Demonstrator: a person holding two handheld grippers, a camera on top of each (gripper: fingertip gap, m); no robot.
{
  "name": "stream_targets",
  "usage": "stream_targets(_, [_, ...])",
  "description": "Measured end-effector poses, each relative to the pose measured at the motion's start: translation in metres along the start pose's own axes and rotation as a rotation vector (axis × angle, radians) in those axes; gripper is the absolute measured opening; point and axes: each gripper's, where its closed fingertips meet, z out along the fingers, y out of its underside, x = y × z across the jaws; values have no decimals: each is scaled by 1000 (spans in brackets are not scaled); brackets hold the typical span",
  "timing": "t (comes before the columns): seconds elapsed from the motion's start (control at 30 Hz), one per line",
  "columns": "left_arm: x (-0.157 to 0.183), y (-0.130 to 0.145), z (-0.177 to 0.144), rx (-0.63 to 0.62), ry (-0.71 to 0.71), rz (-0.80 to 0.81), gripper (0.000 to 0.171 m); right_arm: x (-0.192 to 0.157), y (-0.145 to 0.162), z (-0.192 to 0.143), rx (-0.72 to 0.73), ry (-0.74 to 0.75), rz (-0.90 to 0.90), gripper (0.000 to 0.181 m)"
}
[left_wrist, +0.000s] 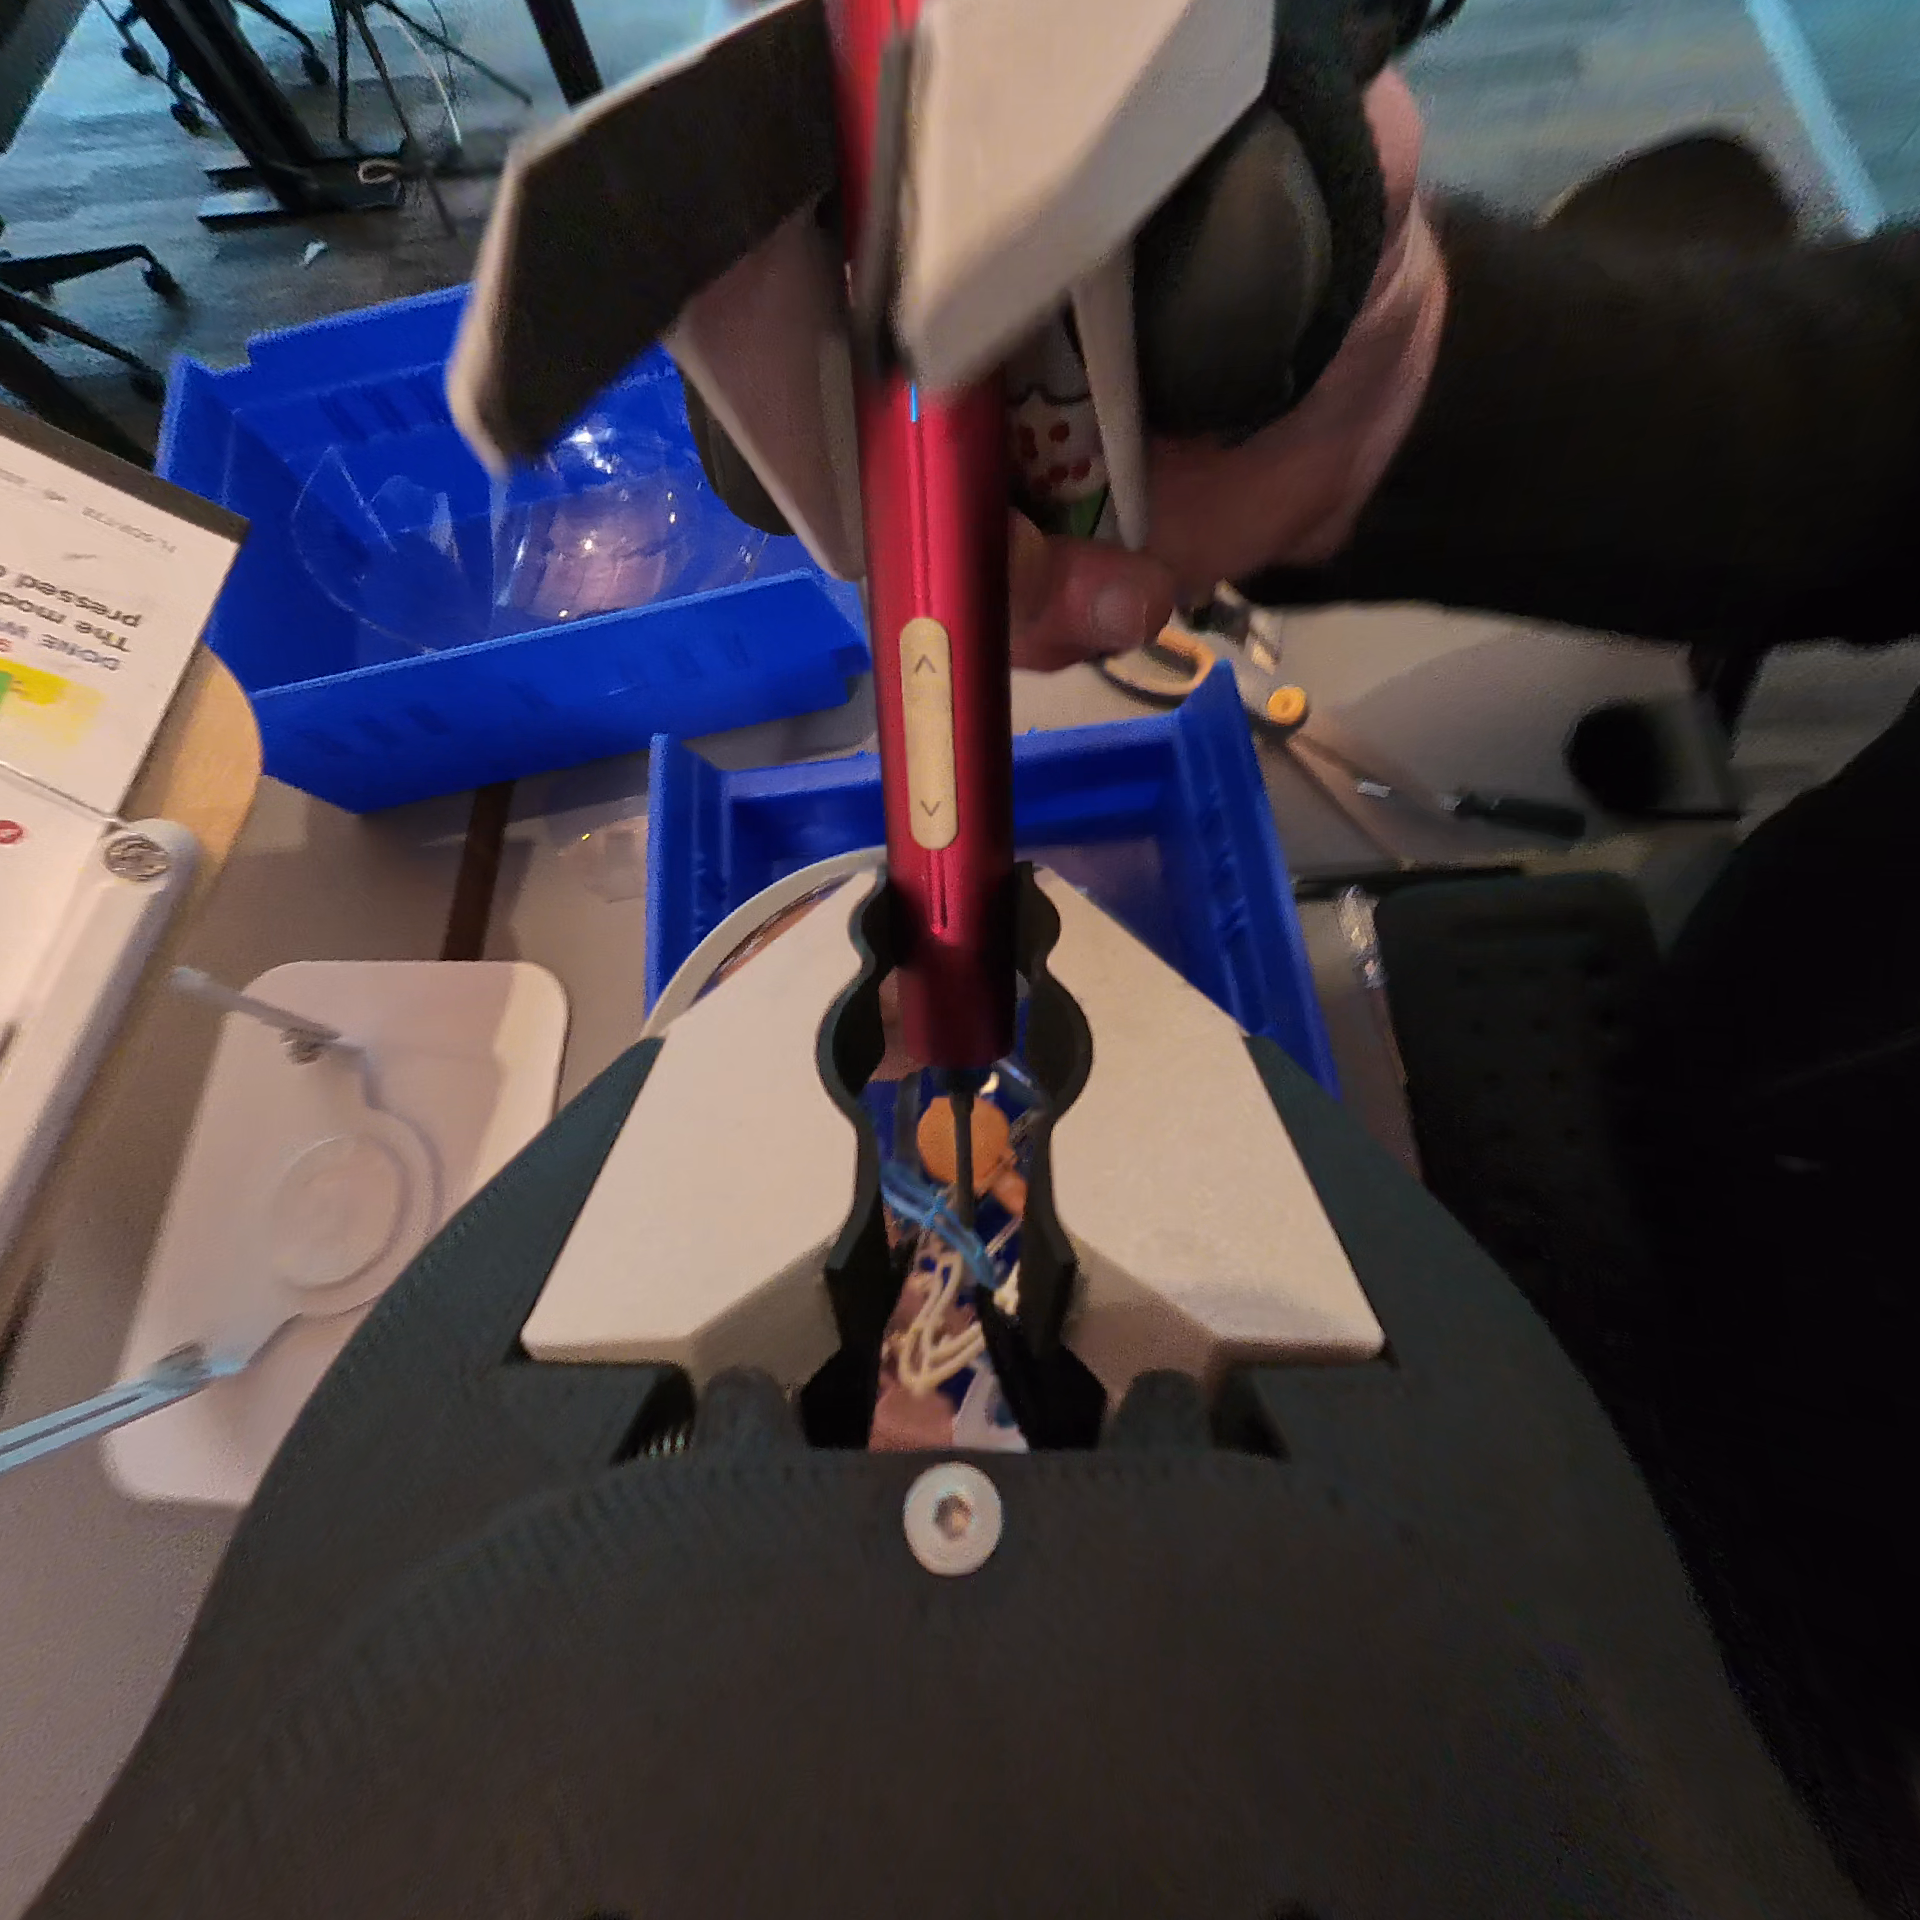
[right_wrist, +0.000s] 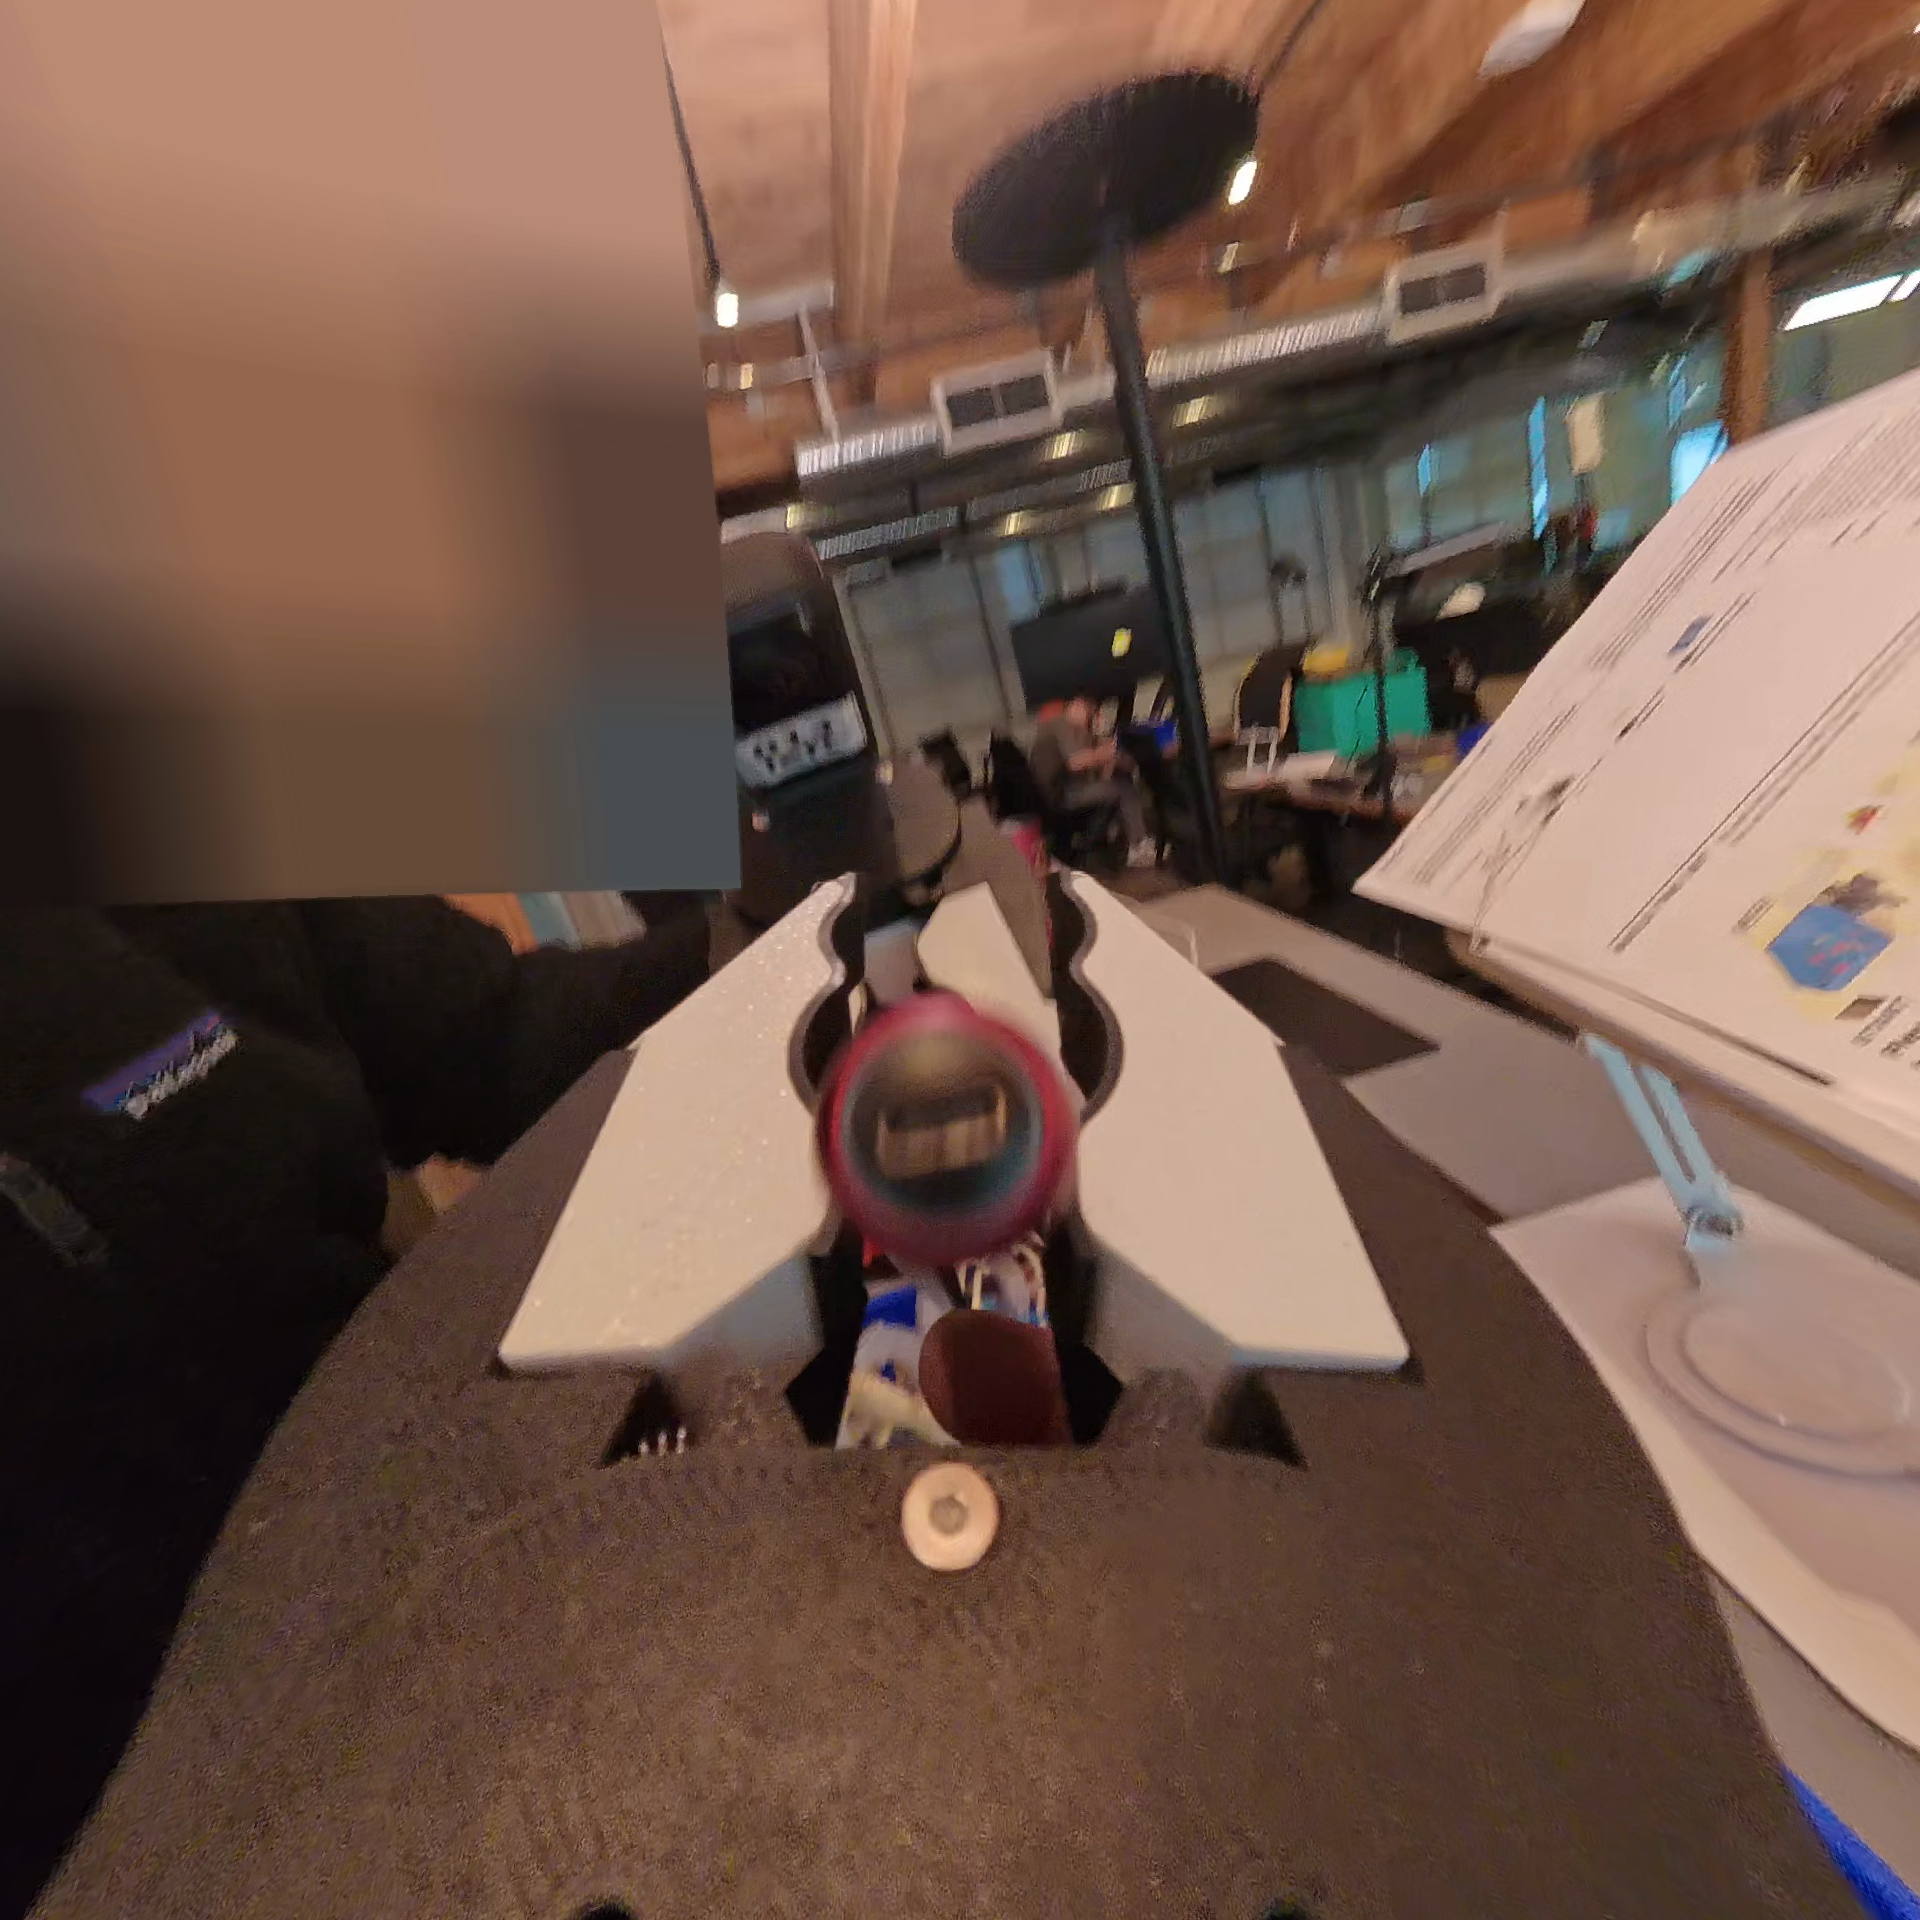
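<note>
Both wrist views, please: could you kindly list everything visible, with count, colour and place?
Electric screwdriver: one, red with a beige button strip, clamped at both ends.
Storage bins: two, blue, on the table; the farther holds clear plastic shells, the nearer sits under the screwdriver.
Instruction sheet stand: one, white, printed page tilted on a white base, at the table's edge.
Pole with round top: one, black, in the room behind.
Office chair bases: dark, on the floor beyond the table.
Person's sleeve: black, behind the far tongs.
Left tongs: white fingers, black body, shut on the screwdriver's lower end.
Right tongs: same colours, shut on its upper end.
</note>
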Motion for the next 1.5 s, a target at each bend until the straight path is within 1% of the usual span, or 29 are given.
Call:
stream_targets(0.03, [-1, 0, -3, -19, -20, 34, 20, -3, 10, 2, -82, -16, -3, 39])
stream_targets(0.1, [-3, 1, -7, -48, -35, 71, 20, -3, 24, 5, -189, -10, -28, 40])
stream_targets(0.13, [-4, 2, -9, -62, -47, 87, 20, -3, 29, 6, -232, -14, -24, 37])
stream_targets(0.37, [-9, 8, -16, -64, -99, 119, 20, -5, 43, 15, -347, -33, -92, 33])
stream_targets(0.43, [-10, 10, -16, -49, -123, 131, 20, -5, 44, 19, -349, -23, -121, 32])
stream_targets(0.57, [-17, 9, -21, 8, -141, 121, 20, 2, 38, 23, -297, -29, -83, 31])
stream_targets(0.67, [-28, 15, -29, 10, -162, 89, 34, 9, 36, 25, -274, -31, -76, 30])
stream_targets(0.73, [-30, 18, -35, 48, -159, 33, 45, 12, 33, 25, -275, -18, -101, 31])
stream_targets(0.77, [-30, 21, -38, 67, -158, -1, 48, 12, 31, 25, -276, -12, -125, 31])
stream_targets(0.83, [-29, 32, -42, 77, -162, -34, 49, 8, 31, 24, -290, -6, -181, 30])
stream_targets(0.93, [-27, 52, -41, 58, -168, -76, 50, 5, 43, 26, -355, 26, -277, 30])
stream_targets(1.07, [-19, 56, -43, 88, -227, -70, 42, -4, 56, 28, -430, 68, -410, 30])
stream_targets(1.1, [-17, 54, -42, 104, -258, -53, 38, -5, 59, 28, -454, 84, -453, 31])
stream_targets(1.17, [-13, 50, -38, 122, -328, -19, 36, -7, 66, 27, -502, 108, -523, 31])
stream_targets(1.3, [-9, 45, -28, 147, -443, 29, 34, -6, 80, 29, -556, 130, -564, 31])
stream_targets(1.33, [-5, 45, -24, 139, -435, 41, 29, -6, 82, 30, -567, 136, -574, 31])
stream_targets(1.4, [-8, 53, -19, 94, -473, 25, 26, -4, 85, 31, -603, 142, -587, 31])
stream_targets(1.43, [-5, 56, -15, 82, -449, 13, 20, -3, 85, 31, -614, 147, -591, 31])
stream_targets(1.5, [-6, 63, -11, 76, -439, -62, 23, 0, 86, 32, -629, 146, -586, 31])
